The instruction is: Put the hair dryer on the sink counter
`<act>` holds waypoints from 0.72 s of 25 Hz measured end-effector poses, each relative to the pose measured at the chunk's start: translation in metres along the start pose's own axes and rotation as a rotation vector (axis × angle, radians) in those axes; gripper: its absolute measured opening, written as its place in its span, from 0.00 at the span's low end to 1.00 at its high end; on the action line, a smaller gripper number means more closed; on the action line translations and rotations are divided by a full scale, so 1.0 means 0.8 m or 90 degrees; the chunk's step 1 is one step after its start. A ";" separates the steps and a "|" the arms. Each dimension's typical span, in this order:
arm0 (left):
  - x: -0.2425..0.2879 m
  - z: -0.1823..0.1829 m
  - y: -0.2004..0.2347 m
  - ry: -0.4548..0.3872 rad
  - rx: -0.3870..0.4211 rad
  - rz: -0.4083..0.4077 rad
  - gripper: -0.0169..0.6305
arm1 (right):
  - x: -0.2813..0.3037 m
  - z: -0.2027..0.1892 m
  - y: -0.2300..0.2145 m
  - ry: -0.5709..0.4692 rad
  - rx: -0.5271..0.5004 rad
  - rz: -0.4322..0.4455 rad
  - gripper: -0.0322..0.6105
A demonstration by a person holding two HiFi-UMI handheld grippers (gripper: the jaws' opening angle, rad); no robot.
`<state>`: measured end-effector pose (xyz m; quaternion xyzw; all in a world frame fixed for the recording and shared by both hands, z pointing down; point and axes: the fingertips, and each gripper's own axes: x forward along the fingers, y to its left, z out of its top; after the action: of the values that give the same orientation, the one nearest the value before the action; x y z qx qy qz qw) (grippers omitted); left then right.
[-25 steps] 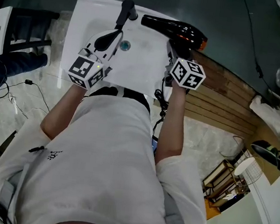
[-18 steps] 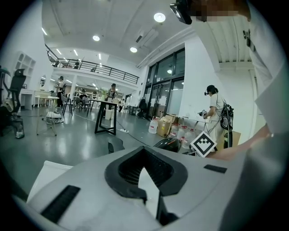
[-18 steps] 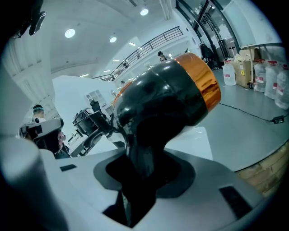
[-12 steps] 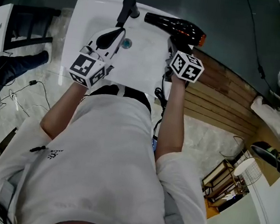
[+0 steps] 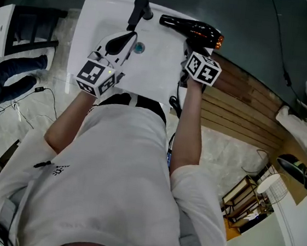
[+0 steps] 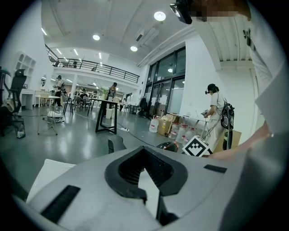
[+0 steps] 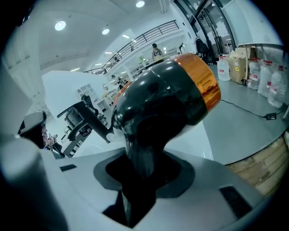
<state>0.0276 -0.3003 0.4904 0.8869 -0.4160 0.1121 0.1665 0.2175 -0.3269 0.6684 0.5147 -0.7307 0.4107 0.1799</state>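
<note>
The black hair dryer with an orange ring lies level over the back right corner of the white sink counter, nozzle pointing left. My right gripper is shut on its handle; in the right gripper view the dryer's body fills the frame above the jaws of that gripper. My left gripper hovers over the basin with its jaws shut on nothing. From the left gripper view the dryer shows beside the right gripper's marker cube.
A black faucet stands at the back of the basin, above the drain. The dryer's cord hangs off the front right edge. A slatted wooden platform lies to the right, a black chair to the left.
My right gripper has sunk with the hair dryer toward the counter's back right corner and tilted a little. The left gripper has stayed where it was.
</note>
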 end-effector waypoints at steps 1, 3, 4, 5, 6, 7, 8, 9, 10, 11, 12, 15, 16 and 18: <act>0.000 0.000 -0.001 0.000 0.000 0.000 0.03 | 0.001 -0.001 -0.001 0.003 -0.001 -0.004 0.28; 0.000 -0.001 -0.002 0.000 0.000 -0.001 0.03 | 0.002 -0.002 -0.003 0.008 -0.005 -0.011 0.28; 0.000 -0.001 -0.002 0.001 0.000 -0.001 0.03 | 0.003 -0.004 -0.005 0.012 -0.007 -0.015 0.28; 0.000 -0.002 -0.002 0.001 0.001 -0.001 0.03 | 0.004 -0.005 -0.006 0.015 -0.008 -0.020 0.28; 0.000 -0.002 -0.002 0.001 0.001 -0.002 0.03 | 0.006 -0.006 -0.007 0.017 -0.008 -0.024 0.28; 0.000 -0.002 -0.002 0.001 0.001 -0.002 0.03 | 0.006 -0.007 -0.008 0.017 -0.009 -0.026 0.28; 0.000 -0.002 -0.002 0.001 0.002 -0.002 0.03 | 0.007 -0.007 -0.008 0.017 -0.009 -0.027 0.28; 0.000 -0.002 -0.002 0.001 0.002 -0.002 0.03 | 0.007 -0.007 -0.008 0.017 -0.010 -0.028 0.28; 0.000 -0.002 -0.002 0.001 0.002 -0.003 0.03 | 0.007 -0.007 -0.008 0.017 -0.009 -0.030 0.28; -0.001 -0.001 -0.002 0.001 0.003 -0.003 0.03 | 0.007 -0.006 -0.008 0.018 -0.008 -0.032 0.28; -0.001 0.000 -0.002 0.001 0.003 -0.003 0.03 | 0.007 -0.006 -0.009 0.019 -0.007 -0.034 0.28; -0.001 0.001 -0.002 0.000 0.003 -0.004 0.03 | 0.008 -0.008 -0.012 0.023 -0.002 -0.039 0.28; -0.001 0.000 -0.002 -0.001 0.004 -0.004 0.03 | 0.008 -0.008 -0.013 0.024 -0.002 -0.041 0.28; -0.002 0.000 -0.002 0.000 0.005 -0.004 0.03 | 0.008 -0.009 -0.016 0.025 -0.002 -0.046 0.28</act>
<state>0.0281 -0.2982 0.4896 0.8887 -0.4131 0.1133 0.1635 0.2249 -0.3267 0.6825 0.5327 -0.7084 0.4128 0.2097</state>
